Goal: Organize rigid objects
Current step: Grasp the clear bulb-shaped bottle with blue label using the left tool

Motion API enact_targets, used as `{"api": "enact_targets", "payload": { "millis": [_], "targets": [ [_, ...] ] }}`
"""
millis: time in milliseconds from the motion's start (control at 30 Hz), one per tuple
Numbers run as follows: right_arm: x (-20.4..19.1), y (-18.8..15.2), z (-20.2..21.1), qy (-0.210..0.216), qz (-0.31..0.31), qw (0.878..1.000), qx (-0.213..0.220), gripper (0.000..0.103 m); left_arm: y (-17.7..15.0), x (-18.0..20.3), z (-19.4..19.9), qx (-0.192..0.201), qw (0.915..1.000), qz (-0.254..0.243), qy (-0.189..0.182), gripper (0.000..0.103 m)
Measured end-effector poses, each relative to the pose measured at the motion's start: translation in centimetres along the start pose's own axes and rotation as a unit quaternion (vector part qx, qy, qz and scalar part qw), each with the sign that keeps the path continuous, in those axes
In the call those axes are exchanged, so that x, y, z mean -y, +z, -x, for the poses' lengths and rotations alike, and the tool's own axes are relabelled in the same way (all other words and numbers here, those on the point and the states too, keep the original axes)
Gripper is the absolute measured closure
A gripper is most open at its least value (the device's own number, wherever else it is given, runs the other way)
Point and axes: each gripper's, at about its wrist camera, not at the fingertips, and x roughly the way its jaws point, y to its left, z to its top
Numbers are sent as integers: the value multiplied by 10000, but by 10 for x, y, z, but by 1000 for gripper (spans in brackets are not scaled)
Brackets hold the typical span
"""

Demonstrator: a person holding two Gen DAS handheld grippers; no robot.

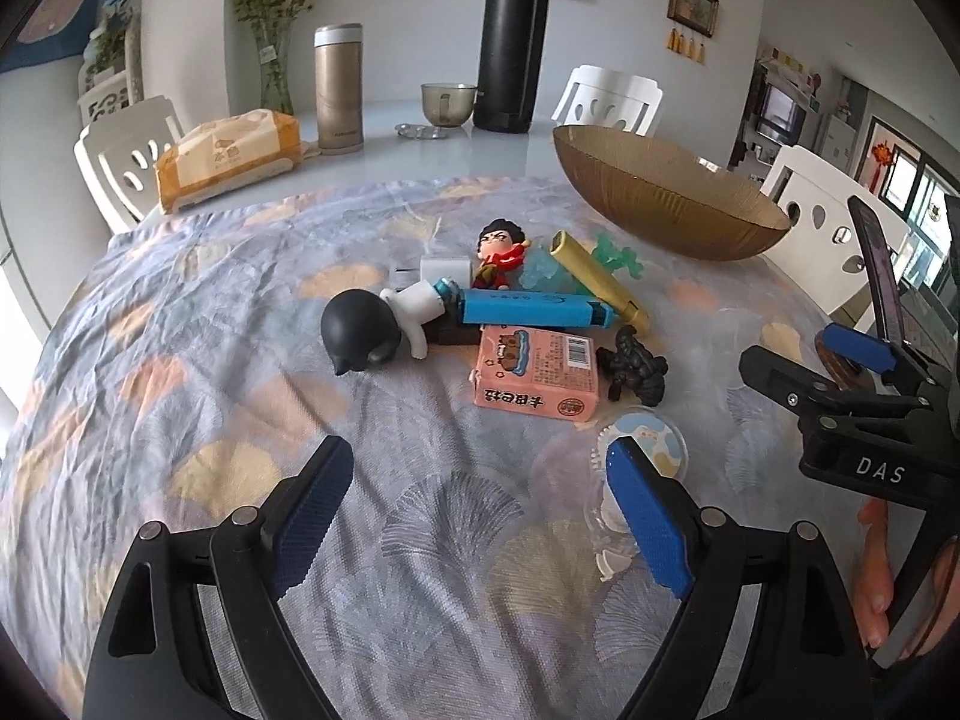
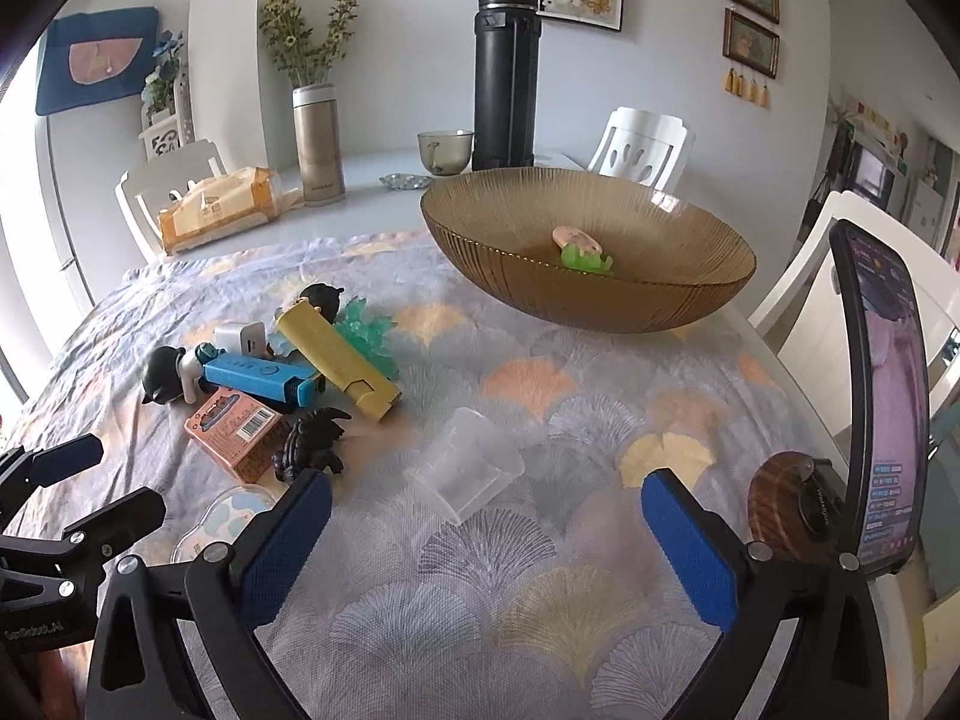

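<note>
Right gripper (image 2: 486,546) spread wide, empty. Straight ahead of it, just beyond the fingertips: clear plastic cup (image 2: 465,471) tipped on its side, mouth towards the gripper, long axis roughly along the approach line. Right hand is nearer; likely next pick.

Left gripper (image 1: 480,516) also released, nothing held, facing the pile mid-tabletop: pink carton (image 1: 536,373), blue lighter (image 1: 528,307), yellow lighter (image 1: 600,277), black glossy figurine (image 1: 360,333), dark knobbly toy (image 1: 636,369). All hard, small.

Ribbed amber glass bowl (image 2: 600,294) towards the far right edge of the tabletop, already holding a small green-and-pink toy (image 2: 582,249). Cloth (image 2: 480,600) wrinkled, soft.
</note>
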Motion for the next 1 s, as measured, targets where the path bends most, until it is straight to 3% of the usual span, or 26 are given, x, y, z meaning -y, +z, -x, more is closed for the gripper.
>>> {"api": "enact_targets", "payload": {
  "millis": [400, 667, 767, 867, 967, 1000],
  "targets": [
    [12, 1, -3, 371, -295, 9988, -72, 0, -1, 23, 3, 50, 9982, -602, -43, 17],
    [15, 1, -10, 710, -379, 9964, -284, 0, 4, 52, -12, -350, 9937, -995, -375, 17],
    [8, 0, -16, 1054, -178, 9930, -493, 0, 6, 60, -25, -555, 9920, -1055, -405, 18],
    [6, 1, -29, 732, -197, 9940, -793, 0, 4, 65, -32, -727, 9894, -1190, -407, 26],
    [13, 5, -37, 733, -522, 9915, -935, 1, 2, 68, -33, -733, 9880, -1261, -500, 44],
    [17, 7, -39, 824, -686, 9897, -954, 2, 2, 68, -32, -715, 9876, -1271, -589, 55]
  ]
}}
